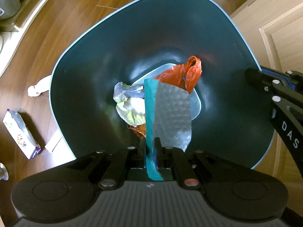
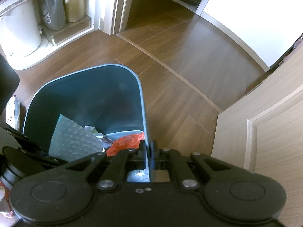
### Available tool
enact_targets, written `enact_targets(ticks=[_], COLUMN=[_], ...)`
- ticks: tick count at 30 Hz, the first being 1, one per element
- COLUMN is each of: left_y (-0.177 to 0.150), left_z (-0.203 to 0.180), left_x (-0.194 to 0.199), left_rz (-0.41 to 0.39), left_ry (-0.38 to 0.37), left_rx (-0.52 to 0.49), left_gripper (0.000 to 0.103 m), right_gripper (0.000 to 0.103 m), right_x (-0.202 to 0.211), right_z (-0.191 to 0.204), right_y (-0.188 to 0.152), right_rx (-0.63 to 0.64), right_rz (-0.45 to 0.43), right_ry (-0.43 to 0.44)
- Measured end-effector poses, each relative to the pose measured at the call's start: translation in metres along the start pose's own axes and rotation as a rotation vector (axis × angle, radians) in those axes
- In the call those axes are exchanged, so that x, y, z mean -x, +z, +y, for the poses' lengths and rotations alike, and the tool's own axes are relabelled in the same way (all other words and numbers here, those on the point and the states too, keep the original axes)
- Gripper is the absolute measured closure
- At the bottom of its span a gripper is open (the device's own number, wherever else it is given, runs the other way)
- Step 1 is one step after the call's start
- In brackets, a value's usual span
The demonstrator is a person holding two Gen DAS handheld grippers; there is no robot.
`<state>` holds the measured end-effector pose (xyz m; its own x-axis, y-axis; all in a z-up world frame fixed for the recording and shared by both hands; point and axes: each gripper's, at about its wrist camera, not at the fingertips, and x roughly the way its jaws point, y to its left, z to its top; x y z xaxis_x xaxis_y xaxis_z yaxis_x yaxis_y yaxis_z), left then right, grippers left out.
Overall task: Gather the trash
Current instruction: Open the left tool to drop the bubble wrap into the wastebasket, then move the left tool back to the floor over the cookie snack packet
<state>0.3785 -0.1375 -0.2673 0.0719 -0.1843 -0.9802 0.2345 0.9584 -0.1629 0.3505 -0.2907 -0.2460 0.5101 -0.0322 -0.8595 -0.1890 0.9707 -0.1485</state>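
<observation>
My left gripper (image 1: 150, 141) points down into a dark teal bin (image 1: 132, 28) and is shut on a silver foil wrapper with a teal edge (image 1: 170, 113), which hangs inside the bin's mouth. At the bin's bottom lie a red plastic bag (image 1: 178, 73) and crumpled white and green trash (image 1: 130, 106). My right gripper (image 2: 148, 145) is shut on the bin's pale blue rim (image 2: 141, 94); its tip also shows at the right rim (image 1: 253, 77). In the right wrist view the wrapper (image 2: 72, 138) and red bag (image 2: 128, 141) show inside the bin.
On the wooden floor left of the bin lie a white and purple carton (image 1: 20, 132), a crumpled white tissue (image 1: 37, 89) and a pale card piece (image 1: 54, 143). A light wood door (image 2: 265, 132) stands to the right. A white container (image 2: 19, 32) and bottles stand at the back left.
</observation>
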Motion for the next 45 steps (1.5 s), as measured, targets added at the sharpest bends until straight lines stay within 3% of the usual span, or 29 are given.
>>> enact_targets(ticks=[5,7,9,11,21,23,28,33,35,39,42,45], left_y=[0.001,0.001,0.0,0.001,-0.014,-0.018,-0.028,-0.033,-0.033,-0.033,-0.034,-0.038], left_z=[-0.001,-0.003,-0.003,-0.003,0.009,0.018,0.042,0.088,0.119,0.181,0.226,0.27], left_x=[0.001,0.003,0.006,0.011,0.059,0.074,0.108,0.118,0.112,0.089,0.063,0.029], left_rz=[-0.006,-0.013,-0.028,-0.054,-0.16,-0.196,-0.29,-0.339,-0.327,-0.292,-0.251,-0.193], left_ry=[0.008,0.013,0.006,0.004,-0.055,-0.066,-0.025,0.095,0.13,0.205,0.276,0.292], left_rx=[-0.004,-0.008,-0.011,-0.016,-0.082,-0.078,-0.063,-0.033,0.028,0.176,0.276,0.398], left_gripper=[0.09,0.076,0.046,0.039,0.039,0.035,0.03,0.025,0.025,0.025,0.025,0.025], right_gripper=[0.098,0.098,0.098,0.098,0.098,0.098,0.097,0.086,0.086,0.088,0.094,0.098], right_x=[0.0,-0.001,-0.002,-0.002,-0.005,-0.005,0.0,0.004,0.007,-0.001,-0.005,-0.011], right_z=[0.0,0.001,-0.001,-0.001,-0.005,-0.006,-0.001,0.014,0.024,0.041,0.043,0.041], right_y=[0.001,0.002,0.003,0.002,0.004,0.005,0.003,-0.003,0.0,-0.004,-0.002,-0.002], right_rx=[0.003,0.005,0.001,-0.001,-0.009,-0.009,0.04,0.132,0.17,0.254,0.216,0.204], right_rz=[-0.001,0.0,0.002,0.004,0.019,0.023,0.031,0.062,0.054,0.078,0.074,0.079], right_ry=[0.006,0.007,0.014,0.015,0.021,0.029,0.068,0.178,0.181,0.095,0.053,-0.003])
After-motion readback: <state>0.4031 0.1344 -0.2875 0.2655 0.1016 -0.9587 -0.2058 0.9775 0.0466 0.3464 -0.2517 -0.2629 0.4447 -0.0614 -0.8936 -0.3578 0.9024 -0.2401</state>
